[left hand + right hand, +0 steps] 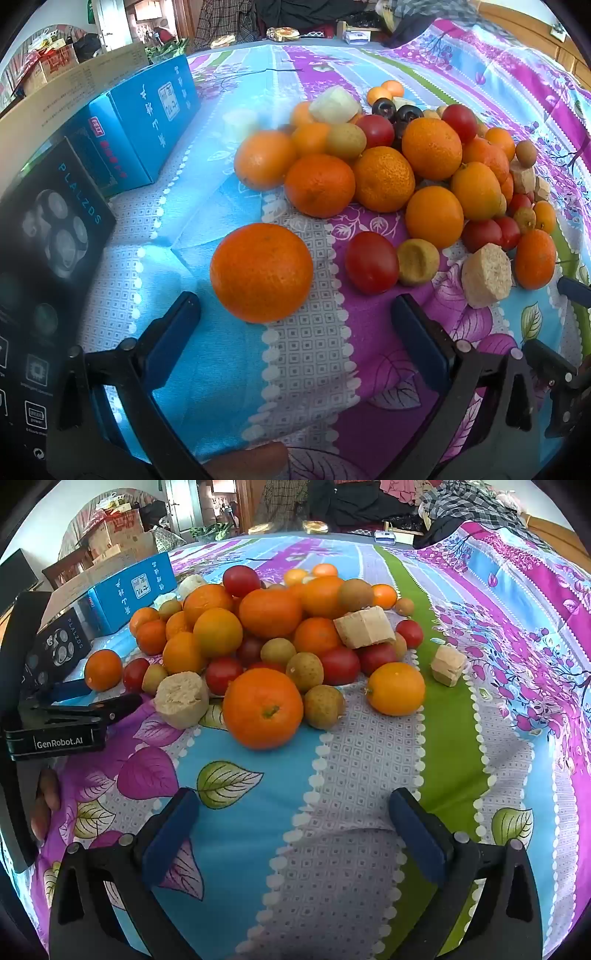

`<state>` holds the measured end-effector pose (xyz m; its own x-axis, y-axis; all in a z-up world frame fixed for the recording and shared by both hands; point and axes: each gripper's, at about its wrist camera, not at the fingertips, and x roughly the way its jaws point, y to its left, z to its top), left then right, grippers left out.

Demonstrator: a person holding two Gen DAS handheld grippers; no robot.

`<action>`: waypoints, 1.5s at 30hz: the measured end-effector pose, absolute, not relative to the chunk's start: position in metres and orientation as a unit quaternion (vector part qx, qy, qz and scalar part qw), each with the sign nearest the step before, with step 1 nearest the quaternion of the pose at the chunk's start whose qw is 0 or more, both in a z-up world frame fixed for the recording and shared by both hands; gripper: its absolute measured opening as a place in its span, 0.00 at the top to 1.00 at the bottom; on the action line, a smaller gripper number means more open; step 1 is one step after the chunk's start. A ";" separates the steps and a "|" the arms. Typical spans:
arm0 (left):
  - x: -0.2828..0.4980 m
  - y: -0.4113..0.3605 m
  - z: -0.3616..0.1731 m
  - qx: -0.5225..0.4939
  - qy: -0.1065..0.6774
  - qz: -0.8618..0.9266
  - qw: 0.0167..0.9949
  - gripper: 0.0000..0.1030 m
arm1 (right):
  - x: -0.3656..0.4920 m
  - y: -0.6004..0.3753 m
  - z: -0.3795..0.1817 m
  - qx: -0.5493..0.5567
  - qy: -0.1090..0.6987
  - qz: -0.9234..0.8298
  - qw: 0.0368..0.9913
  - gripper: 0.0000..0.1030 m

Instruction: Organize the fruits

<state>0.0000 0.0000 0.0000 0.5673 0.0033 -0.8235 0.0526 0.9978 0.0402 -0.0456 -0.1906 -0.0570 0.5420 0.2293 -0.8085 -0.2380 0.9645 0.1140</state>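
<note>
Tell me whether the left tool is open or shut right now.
Open. The left tool has its two blue fingers spread wide, nothing between them; the lone orange sits just ahead, untouched.

Both wrist cameras look steeply down, close, sharing the fruit pile (388, 158).

Fruit pile (280, 627) on the bedspread (332, 849), boxes (129, 590) left of it, lone orange (261, 277) nearer

The right tongs (291, 834) stand wide open and empty over the bed's patterned sheet (369, 775). Just beyond them lies a large orange (263, 708), fronting the fruit pile (273, 627). The left tongs (88, 705) reach in from the left edge.
</note>
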 end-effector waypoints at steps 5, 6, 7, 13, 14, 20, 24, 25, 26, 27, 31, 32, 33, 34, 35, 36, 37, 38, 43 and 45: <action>0.000 0.000 0.000 0.029 0.465 -0.014 0.885 0.00 | -0.046 -0.191 -0.057 -0.008 0.458 0.131 0.879 0.00; 0.000 0.000 0.000 0.029 0.465 -0.014 0.885 0.00 | -0.046 -0.191 -0.057 -0.008 0.458 0.131 0.879 0.00; 0.000 -0.001 0.000 0.029 0.465 -0.014 0.885 0.00 | -0.046 -0.191 -0.057 -0.008 0.458 0.131 0.879 0.00; 0.000 -0.001 0.000 0.028 0.464 -0.015 0.885 0.00 | -0.045 -0.191 -0.057 -0.007 0.458 0.132 0.879 0.00; 0.000 0.000 0.000 0.027 0.464 -0.015 0.885 0.00 | -0.045 -0.191 -0.057 -0.007 0.458 0.132 0.879 0.00; 0.000 0.000 0.000 0.026 0.464 -0.016 0.885 0.00 | -0.045 -0.191 -0.057 -0.006 0.458 0.132 0.879 0.00; 0.000 0.000 0.000 0.026 0.464 -0.016 0.885 0.00 | -0.045 -0.191 -0.057 -0.006 0.458 0.133 0.879 0.00; 0.000 0.000 0.000 0.026 0.464 -0.016 0.885 0.00 | -0.045 -0.191 -0.057 -0.006 0.458 0.133 0.879 0.00; 0.000 0.000 0.000 0.026 0.464 -0.016 0.885 0.00 | -0.045 -0.191 -0.057 -0.005 0.458 0.133 0.879 0.00; 0.000 0.000 0.000 0.026 0.464 -0.016 0.885 0.00 | -0.045 -0.191 -0.057 -0.005 0.458 0.133 0.879 0.00; 0.001 0.004 0.001 0.025 0.464 -0.017 0.885 0.00 | -0.045 -0.191 -0.057 -0.005 0.458 0.133 0.879 0.00; 0.001 0.005 0.002 0.025 0.464 -0.017 0.885 0.00 | -0.045 -0.191 -0.057 -0.005 0.458 0.133 0.879 0.00; 0.001 0.005 0.002 0.025 0.464 -0.017 0.885 0.00 | -0.045 -0.191 -0.057 -0.005 0.458 0.133 0.879 0.00; 0.001 0.006 0.002 0.025 0.464 -0.017 0.885 0.00 | -0.045 -0.191 -0.057 -0.005 0.458 0.133 0.879 0.00; 0.001 0.006 0.002 0.025 0.464 -0.017 0.885 0.00 | -0.045 -0.191 -0.057 -0.005 0.458 0.133 0.879 0.00; 0.001 0.007 0.002 0.025 0.464 -0.017 0.885 0.00 | -0.045 -0.191 -0.057 -0.005 0.458 0.133 0.879 0.00; 0.002 0.007 0.002 0.025 0.464 -0.017 0.885 0.00 | -0.045 -0.191 -0.057 -0.005 0.458 0.133 0.879 0.00; 0.002 0.008 0.002 0.025 0.464 -0.017 0.885 0.00 | -0.045 -0.192 -0.057 -0.005 0.458 0.133 0.879 0.00; 0.003 0.009 0.003 0.026 0.465 -0.016 0.885 0.00 | -0.045 -0.192 -0.057 -0.006 0.458 0.133 0.879 0.00; 0.003 0.008 0.003 0.028 0.465 -0.015 0.885 0.00 | -0.045 -0.192 -0.057 -0.006 0.458 0.132 0.879 0.00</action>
<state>0.0028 0.0084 0.0035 0.5664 -0.0010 -0.8241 0.0530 0.9980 0.0352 -0.0451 -0.1919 -0.0573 0.5461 0.2275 -0.8062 -0.2384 0.9648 0.1108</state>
